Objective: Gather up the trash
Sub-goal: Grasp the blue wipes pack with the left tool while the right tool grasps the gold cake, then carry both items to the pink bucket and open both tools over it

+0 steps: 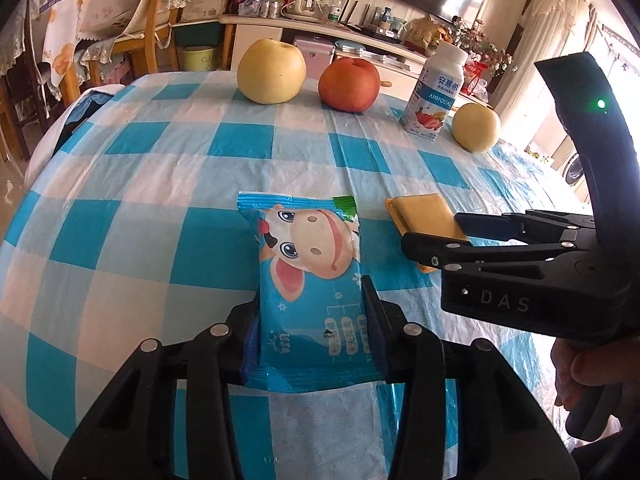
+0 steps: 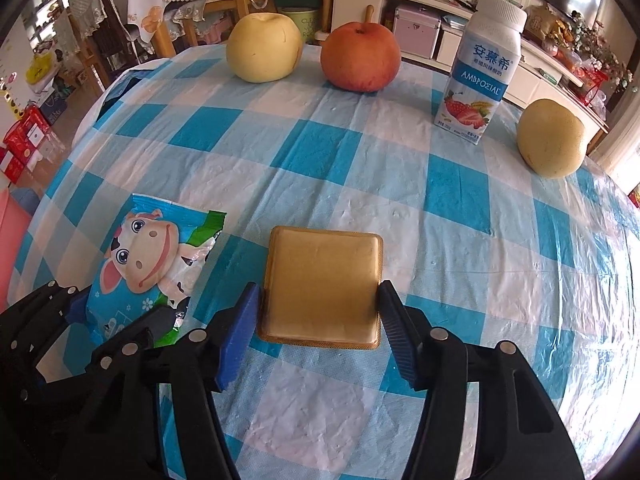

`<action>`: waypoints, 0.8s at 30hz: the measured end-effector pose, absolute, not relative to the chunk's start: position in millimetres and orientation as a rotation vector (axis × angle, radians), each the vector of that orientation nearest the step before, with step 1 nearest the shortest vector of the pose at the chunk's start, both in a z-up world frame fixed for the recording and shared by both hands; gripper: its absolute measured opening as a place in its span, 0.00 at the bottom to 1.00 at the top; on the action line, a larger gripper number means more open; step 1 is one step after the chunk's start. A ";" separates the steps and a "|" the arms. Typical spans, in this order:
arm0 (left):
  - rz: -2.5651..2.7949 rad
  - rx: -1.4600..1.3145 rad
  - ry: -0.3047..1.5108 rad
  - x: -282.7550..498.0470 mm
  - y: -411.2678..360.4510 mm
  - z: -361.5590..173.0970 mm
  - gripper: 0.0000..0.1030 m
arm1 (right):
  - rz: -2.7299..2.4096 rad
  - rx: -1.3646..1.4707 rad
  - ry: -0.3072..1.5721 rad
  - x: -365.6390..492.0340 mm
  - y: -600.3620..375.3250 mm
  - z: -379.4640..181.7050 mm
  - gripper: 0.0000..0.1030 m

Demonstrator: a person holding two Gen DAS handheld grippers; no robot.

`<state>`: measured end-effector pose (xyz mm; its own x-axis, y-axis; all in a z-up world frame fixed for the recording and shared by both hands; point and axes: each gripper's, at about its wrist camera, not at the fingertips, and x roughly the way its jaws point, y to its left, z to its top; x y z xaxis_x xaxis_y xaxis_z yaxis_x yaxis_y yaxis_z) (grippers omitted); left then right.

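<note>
Left claw (image 1: pixel 312 320) clamped on blue cow wrapper (image 1: pixel 308 280); right claw (image 2: pixel 318 320) straddles tan packet (image 2: pixel 324 284), right pad touching, left pad just clear, on counter (image 2: pixel 320 160).

Yellow apple (image 2: pixel 264 48) at 11 o'clock, red apple (image 2: pixel 360 57) at 12, yogurt bottle (image 2: pixel 480 68) upright at 1, pear (image 2: pixel 551 139) at 2; checked table (image 2: pixel 320 152).

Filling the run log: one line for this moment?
left gripper: shut on blue snack bag | right gripper: around gold packet, left pad apart | fruit: untouched
</note>
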<state>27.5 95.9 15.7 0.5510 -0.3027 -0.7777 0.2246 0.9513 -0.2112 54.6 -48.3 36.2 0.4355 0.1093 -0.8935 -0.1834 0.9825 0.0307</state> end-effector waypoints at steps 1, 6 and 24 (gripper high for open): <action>-0.311 -0.103 0.939 27.5 99.4 16.1 0.43 | 0.185 -0.075 1.098 53.7 -47.2 39.7 0.59; -0.294 -0.150 0.924 25.8 120.2 23.3 0.42 | 0.204 -0.080 1.055 47.9 -38.6 56.9 0.59; -0.218 -0.185 0.782 2.0 182.9 71.3 0.42 | 0.314 -0.143 0.908 10.4 27.7 111.4 0.59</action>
<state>2.0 182.9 71.3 0.6892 -0.2621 -0.6755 0.1259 0.9614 -0.2446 10.4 27.7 111.4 0.5734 0.2070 -0.7927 -0.3272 0.9449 0.0101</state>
